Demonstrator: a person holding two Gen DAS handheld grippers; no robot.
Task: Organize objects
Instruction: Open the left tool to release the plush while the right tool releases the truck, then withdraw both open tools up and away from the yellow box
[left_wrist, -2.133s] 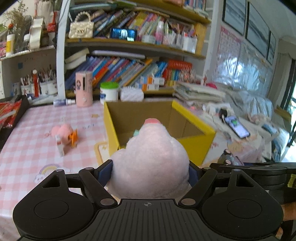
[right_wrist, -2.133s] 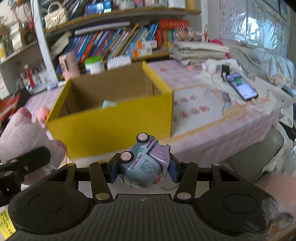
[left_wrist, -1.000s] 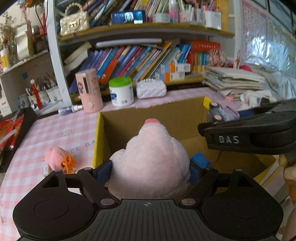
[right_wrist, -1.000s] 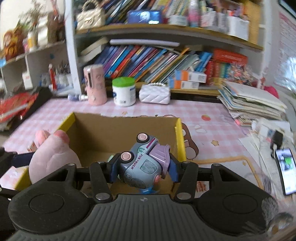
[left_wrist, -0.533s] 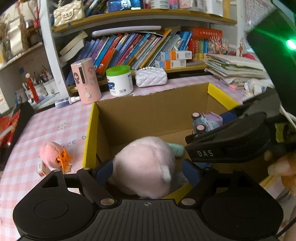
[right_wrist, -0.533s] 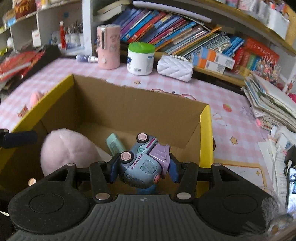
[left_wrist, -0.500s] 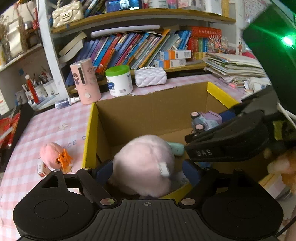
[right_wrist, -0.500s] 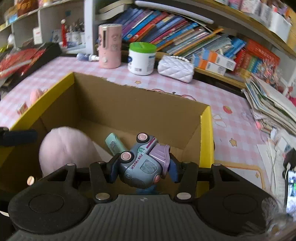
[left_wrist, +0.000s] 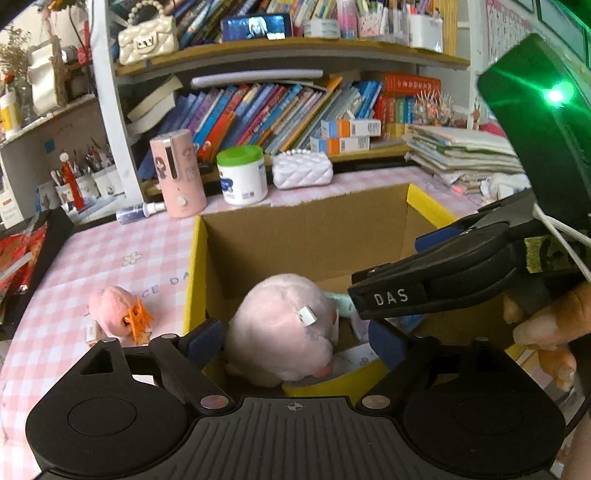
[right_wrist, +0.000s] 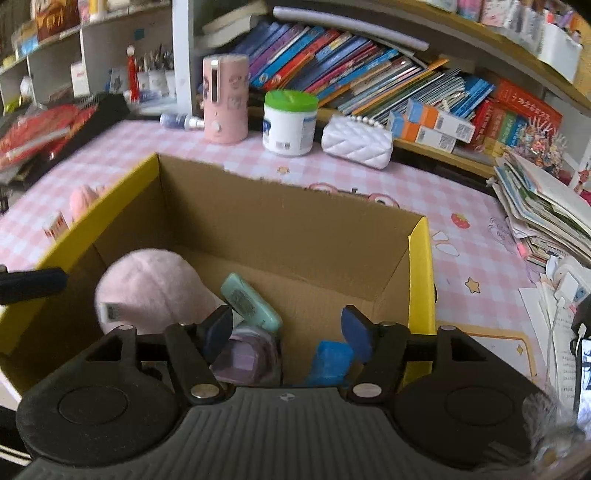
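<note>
Risk now sits mostly inside the yellow cardboard box (right_wrist: 421, 258), where both tools crowd the same opening. The left gripper (left_wrist: 295, 336) has its jaws apart and opening, with the pink plush toy (left_wrist: 284, 328) lying between the blue pads but apparently no longer pinched; the plush rests on the box floor against the near wall, at about 9 o'clock in the right wrist view. The right gripper (right_wrist: 288, 328) is also spread and opening, nothing pressed between its pads, and the purple toy truck (right_wrist: 245, 360) lies below them at about 7 o'clock of the box floor, beside a mint-green case (right_wrist: 251, 301) and a blue block (right_wrist: 330, 360). Seen from the left wrist, the right tool crosses close over the plush at 3 o'clock, so pulling either hand out carelessly could knock the two tools together or catch a finger on the near rim and drag the light box across the pink checked tablecloth (left_wrist: 110, 258). The plush is soft and could cling to a pad and lift out again if the left hand withdraws before the gap is wide enough. One more pink toy with an orange part (left_wrist: 118, 310) remains on the cloth at 9 o'clock of the box, close to the wall, where a shoved box could push it away.
</note>
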